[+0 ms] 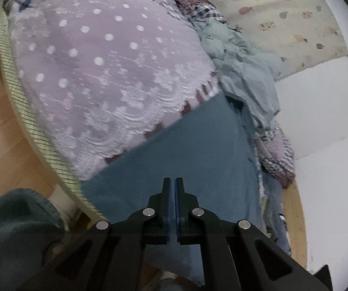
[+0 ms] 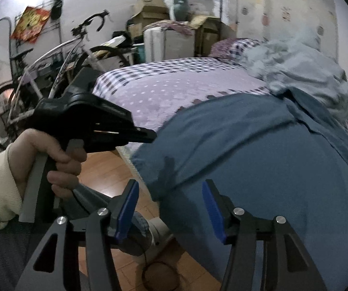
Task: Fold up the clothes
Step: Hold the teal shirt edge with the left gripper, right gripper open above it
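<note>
A blue garment (image 1: pixel 198 145) (image 2: pixel 259 157) lies spread flat across the near end of the bed, its front edge hanging over the side. My left gripper (image 1: pixel 172 181) is shut, its tips low over the garment's left part; whether cloth is pinched between them is not visible. In the right wrist view a hand (image 2: pixel 52 155) holds that left gripper (image 2: pixel 153 134), with its tip at the garment's left edge. My right gripper (image 2: pixel 170 184) is open above the garment's near left corner, nothing between its blue pads (image 2: pixel 128 206).
The bed (image 1: pixel 101 60) (image 2: pixel 174 89) has a lilac dotted cover over a checked sheet. A crumpled pale grey-green pile of clothes (image 1: pixel 242 68) (image 2: pixel 302 65) lies behind the garment. A bicycle (image 2: pixel 52 60), boxes (image 2: pixel 149 7) and wooden floor (image 2: pixel 106 169) are to the left; a white wall (image 1: pixel 319 121) is on the right.
</note>
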Tool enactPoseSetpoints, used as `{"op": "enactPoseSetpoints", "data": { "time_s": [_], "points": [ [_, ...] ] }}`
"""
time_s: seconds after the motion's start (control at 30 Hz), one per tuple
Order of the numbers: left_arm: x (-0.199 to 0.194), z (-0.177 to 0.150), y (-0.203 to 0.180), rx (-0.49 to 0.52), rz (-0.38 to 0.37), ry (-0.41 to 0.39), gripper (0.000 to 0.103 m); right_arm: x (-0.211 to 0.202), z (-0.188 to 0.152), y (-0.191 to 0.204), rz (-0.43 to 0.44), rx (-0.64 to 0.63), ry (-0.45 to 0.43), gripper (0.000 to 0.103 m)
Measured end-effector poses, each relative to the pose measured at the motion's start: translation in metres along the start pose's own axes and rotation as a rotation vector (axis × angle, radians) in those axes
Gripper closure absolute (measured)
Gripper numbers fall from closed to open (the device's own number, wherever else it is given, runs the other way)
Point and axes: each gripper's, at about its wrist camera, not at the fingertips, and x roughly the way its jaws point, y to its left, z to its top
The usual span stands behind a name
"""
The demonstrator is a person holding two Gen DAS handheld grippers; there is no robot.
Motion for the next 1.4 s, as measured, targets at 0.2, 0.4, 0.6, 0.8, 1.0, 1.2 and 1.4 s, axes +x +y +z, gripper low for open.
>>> {"op": "enactPoseSetpoints", "data": {
  "time_s": [0.2, 0.4, 0.6, 0.8, 1.0, 1.2, 1.4],
  "points": [
    [-0.007, 0.007, 0.026, -0.070, 0.041, -0.037, 0.092, 0.012, -0.009, 0.003, 0.009, 0.011, 0.033, 0.044],
    [0.008, 0.008, 0.034, -0.084, 0.044, -0.015, 0.046, 0.016, -0.017, -0.006, 0.010, 0.053, 0.056, 0.044],
    [0.011, 0.011, 0.037, -0.087, 0.065, -0.034, 0.043, 0.013, -0.019, -0.011, 0.016, 0.068, 0.055, 0.044],
    [0.011, 0.012, 0.040, -0.085, 0.070, -0.047, 0.043, 0.009, -0.018, -0.012, 0.019, 0.081, 0.046, 0.044],
    [0.016, 0.001, 0.038, -0.088, 0.032, 0.009, 0.043, 0.009, -0.017, -0.013, 0.022, 0.085, 0.039, 0.044],
    [0.016, -0.009, 0.036, -0.103, 0.008, 0.037, 0.043, 0.011, -0.017, -0.012, 0.025, 0.083, 0.040, 0.044],
    [0.018, -0.014, 0.037, -0.149, -0.032, 0.066, 0.043, 0.014, -0.017, -0.009, 0.023, 0.073, 0.045, 0.044]
  ]
}}
